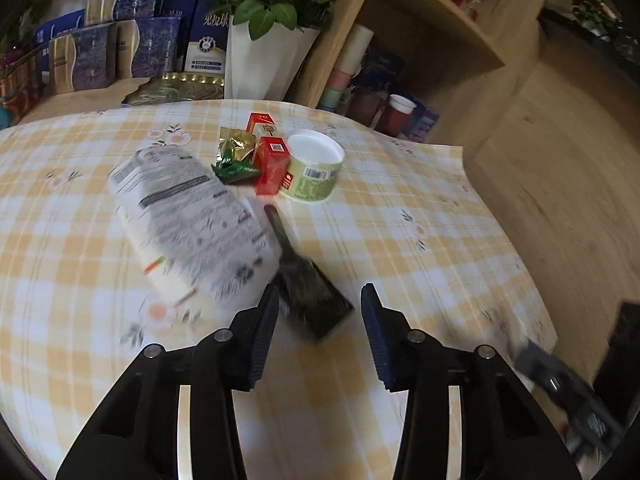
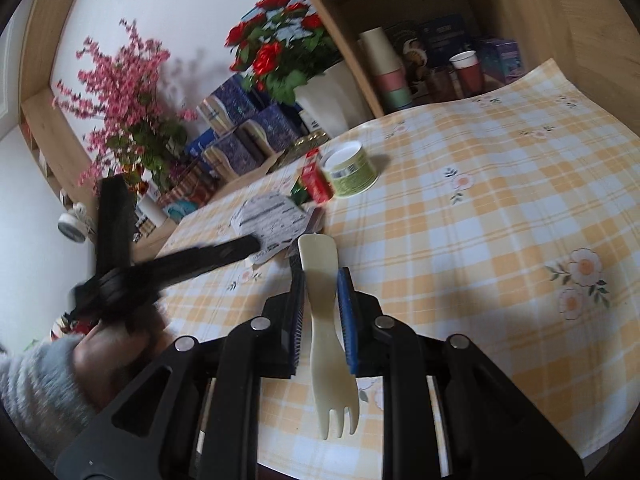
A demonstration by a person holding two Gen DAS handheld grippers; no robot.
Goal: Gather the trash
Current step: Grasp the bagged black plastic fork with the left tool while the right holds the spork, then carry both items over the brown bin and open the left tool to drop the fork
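Observation:
Trash lies on the checked tablecloth (image 1: 420, 220): a white printed packet (image 1: 192, 216), a gold and green wrapper (image 1: 234, 156), two red boxes (image 1: 272, 164) and a green tub with a white lid (image 1: 316, 176). A dark flat object (image 1: 316, 300), blurred, lies just past the tips of my left gripper (image 1: 320, 296). Its jaws stand apart and the pads touch nothing. My right gripper (image 2: 321, 276) is shut on a cream plastic fork (image 2: 326, 344) with the tines toward the camera. The right wrist view also shows the packet (image 2: 272, 216) and the tub (image 2: 352, 168).
A white vase of red roses (image 1: 260, 56) and blue boxes (image 1: 92, 52) stand behind the trash. A wooden shelf with stacked paper cups (image 1: 352, 64) rises at the back right. The cloth's edge (image 1: 500, 200) falls off to the right. A hand in a grey sleeve (image 2: 44, 376) holds the left gripper.

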